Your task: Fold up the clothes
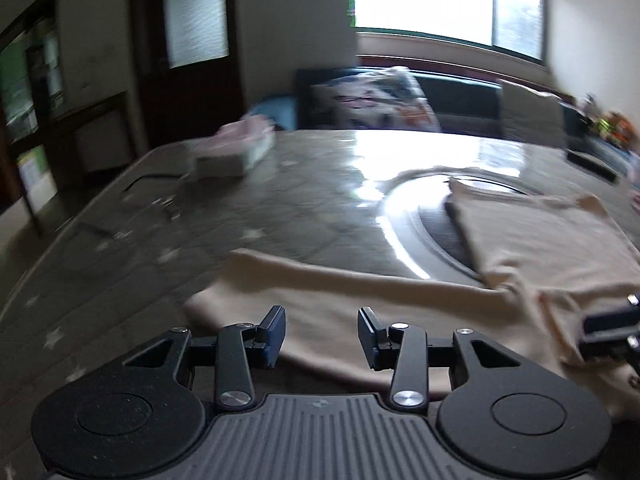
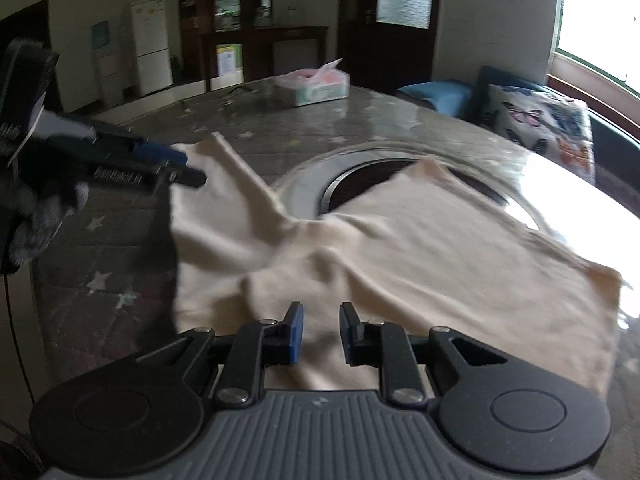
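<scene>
Dim living room with a big bright window [image 1: 444, 0], and the round marble-looking table [image 1: 280, 192] is throwing glare off its glass turntable [image 2: 320, 176]. Beige shirt [image 2: 420, 248] lies rumpled across the near side of it, one sleeve flung out. Left claw [image 1: 322, 334] hovers over the hem, fingers apart, nothing in them. Right claw [image 2: 321, 332] is slightly apart too, empty above the cloth. Tissue box [image 2: 316, 84] sits at the far edge, sofa cushion [image 2: 536, 120] behind.

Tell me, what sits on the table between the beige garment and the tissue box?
Nothing: in the right wrist view, only bare star-patterned tabletop runs from the beige garment to the tissue box.
</scene>
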`<action>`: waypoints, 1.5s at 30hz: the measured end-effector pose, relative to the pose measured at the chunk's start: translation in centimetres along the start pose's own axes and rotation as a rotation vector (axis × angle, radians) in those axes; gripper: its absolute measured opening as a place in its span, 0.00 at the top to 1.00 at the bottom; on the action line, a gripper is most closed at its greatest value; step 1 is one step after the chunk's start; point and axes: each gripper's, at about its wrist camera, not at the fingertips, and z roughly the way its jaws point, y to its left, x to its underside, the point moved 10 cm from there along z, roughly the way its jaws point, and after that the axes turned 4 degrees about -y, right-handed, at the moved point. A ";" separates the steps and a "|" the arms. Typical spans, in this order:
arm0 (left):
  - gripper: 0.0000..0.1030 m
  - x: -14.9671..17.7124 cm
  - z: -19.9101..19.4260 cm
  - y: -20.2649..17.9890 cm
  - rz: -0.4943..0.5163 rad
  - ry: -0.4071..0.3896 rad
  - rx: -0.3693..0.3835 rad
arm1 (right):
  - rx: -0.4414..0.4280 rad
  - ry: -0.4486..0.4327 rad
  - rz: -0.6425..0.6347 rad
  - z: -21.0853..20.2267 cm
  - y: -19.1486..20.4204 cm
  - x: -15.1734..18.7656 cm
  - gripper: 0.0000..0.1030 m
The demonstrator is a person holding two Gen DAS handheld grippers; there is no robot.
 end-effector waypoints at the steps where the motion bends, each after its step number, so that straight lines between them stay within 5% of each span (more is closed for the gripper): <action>1: 0.58 0.1 0.1 0.8 -0.026 0.005 -0.012 | 0.002 -0.001 -0.017 0.2 0.5 -0.1 0.81; 20: 0.60 0.6 1.9 6.7 -0.276 0.016 -0.159 | 0.015 -0.027 -0.035 -1.4 0.7 -1.8 0.81; 23: 0.88 0.4 2.2 6.7 -0.269 0.008 -0.162 | 0.023 -0.036 -0.034 -2.2 0.4 -1.9 0.81; 25: 0.95 0.1 1.9 6.6 -0.283 -0.009 -0.139 | 0.029 -0.046 -0.030 -2.8 0.2 -1.9 0.81; 30: 0.97 -2.8 -1.1 2.8 -0.228 -0.111 -0.026 | 0.044 -0.063 0.016 -4.8 -1.1 -1.6 0.81; 35: 0.97 -5.9 -4.7 -5.5 -0.091 -0.198 0.191 | 0.084 -0.076 0.080 -6.7 -3.4 -0.8 0.81; 45: 0.96 -2.9 -8.0 -23.8 0.227 -0.143 0.608 | 0.177 -0.104 0.236 -10.6 -8.9 2.3 0.81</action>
